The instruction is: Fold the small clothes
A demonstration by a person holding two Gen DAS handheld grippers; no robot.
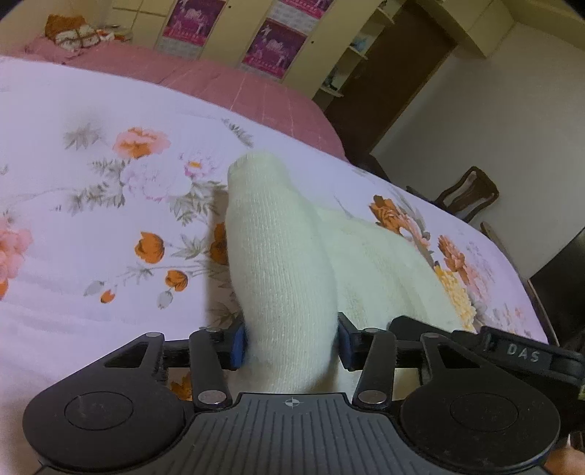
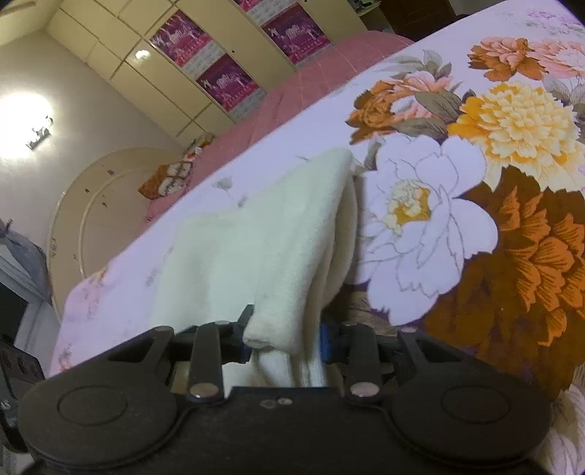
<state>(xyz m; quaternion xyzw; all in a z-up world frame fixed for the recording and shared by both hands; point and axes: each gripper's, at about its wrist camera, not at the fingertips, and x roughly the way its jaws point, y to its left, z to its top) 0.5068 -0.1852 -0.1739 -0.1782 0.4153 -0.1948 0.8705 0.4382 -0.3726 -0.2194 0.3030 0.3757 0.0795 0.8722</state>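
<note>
A cream-white knitted sock [image 1: 281,263] rises from a floral bedspread [image 1: 91,219], its rounded toe end pointing away from me. My left gripper [image 1: 291,345] is shut on it, with the blue pads [image 1: 237,345] pressing on both sides near the camera. More cream knit lies to the right of it. In the right wrist view the same cream sock [image 2: 256,248] drapes up from the bedspread [image 2: 457,226]. My right gripper [image 2: 285,345] is shut on its bunched edge. The fabric inside both grips is partly hidden by the gripper bodies.
A pink quilt [image 1: 237,84] covers the far part of the bed, with an orange patterned cushion [image 1: 69,33] on it. Cupboard doors with purple posters [image 1: 274,47] stand behind. A dark wooden chair [image 1: 468,193] stands off the bed's right edge.
</note>
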